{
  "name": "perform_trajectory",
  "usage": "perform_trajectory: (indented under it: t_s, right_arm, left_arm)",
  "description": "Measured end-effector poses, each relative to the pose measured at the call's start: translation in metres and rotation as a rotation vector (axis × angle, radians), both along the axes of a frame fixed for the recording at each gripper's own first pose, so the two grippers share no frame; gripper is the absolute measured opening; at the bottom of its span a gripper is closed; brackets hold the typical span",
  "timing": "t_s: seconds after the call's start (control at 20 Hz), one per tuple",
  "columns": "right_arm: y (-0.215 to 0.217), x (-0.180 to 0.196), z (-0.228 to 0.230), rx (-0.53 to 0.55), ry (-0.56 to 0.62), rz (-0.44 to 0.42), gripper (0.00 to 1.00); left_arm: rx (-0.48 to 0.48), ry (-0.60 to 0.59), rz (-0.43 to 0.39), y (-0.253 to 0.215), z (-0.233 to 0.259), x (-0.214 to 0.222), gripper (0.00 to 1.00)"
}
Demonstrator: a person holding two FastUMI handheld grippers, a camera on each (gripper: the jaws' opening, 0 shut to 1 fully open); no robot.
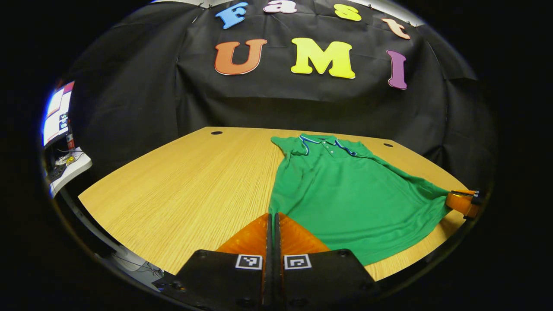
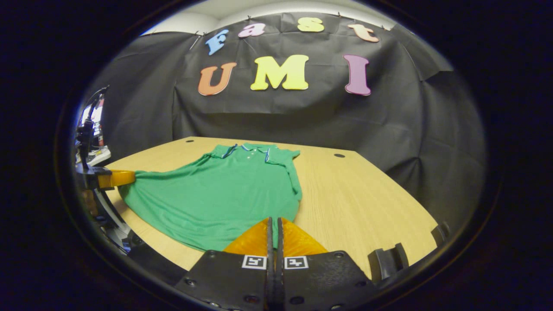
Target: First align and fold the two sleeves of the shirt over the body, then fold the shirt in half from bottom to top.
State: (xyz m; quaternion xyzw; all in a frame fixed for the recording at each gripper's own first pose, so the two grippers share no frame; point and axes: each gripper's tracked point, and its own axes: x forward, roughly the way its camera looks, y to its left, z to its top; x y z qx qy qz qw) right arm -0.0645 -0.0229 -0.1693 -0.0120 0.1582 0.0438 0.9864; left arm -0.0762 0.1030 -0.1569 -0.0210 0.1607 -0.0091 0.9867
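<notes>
At centre frame of the left gripper view, a green polo shirt [image 1: 345, 194] lies flat on the wooden desk [image 1: 181, 185], collar toward the top, both sleeves folded over the body. Bottom centre, the left tool [image 1: 271, 224] has its fingers pressed together, pinching the near hem corner. At the right edge, the right tool [image 1: 464, 201] pinches the other hem corner; in the right gripper view its fingers meet on the hem at bottom centre [image 2: 274, 229]
</notes>
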Motion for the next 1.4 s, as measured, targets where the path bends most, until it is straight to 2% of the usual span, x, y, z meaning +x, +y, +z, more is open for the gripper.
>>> perform_trajectory:
  t_s: [0.35, 0.65, 0.95, 1.1, 1.15, 1.25, 1.4]
  right_arm:
    - [-0.01, 0.039, 0.059, 0.008, -0.114, -0.011, 0.01]
    - [-0.014, 0.101, 0.11, -0.04, -0.196, -0.014, 0.01]
    - [-0.023, 0.192, 0.168, -0.028, -0.236, -0.03, 0.0]
    - [-0.028, 0.24, 0.195, -0.024, -0.255, -0.036, 0.0]
    - [-0.03, 0.257, 0.201, -0.009, -0.253, -0.047, 0.03]
    - [-0.031, 0.291, 0.205, 0.015, -0.235, -0.071, 0.0]
    - [-0.023, 0.342, 0.197, 0.006, -0.205, -0.079, 0.02]
  left_arm:
    - [0.028, -0.076, 0.005, 0.005, 0.047, 0.033, 0.06]
    - [0.039, -0.155, 0.005, 0.0, 0.107, 0.096, 0.06]
    - [0.063, -0.229, 0.002, -0.008, 0.164, 0.177, 0.05]
    - [0.032, -0.24, 0.006, -0.012, 0.182, 0.218, 0.06]
    - [0.024, -0.25, 0.006, -0.011, 0.188, 0.232, 0.06]
    - [0.013, -0.261, 0.001, -0.01, 0.193, 0.261, 0.05]
    - [0.009, -0.256, -0.013, -0.014, 0.192, 0.308, 0.06]
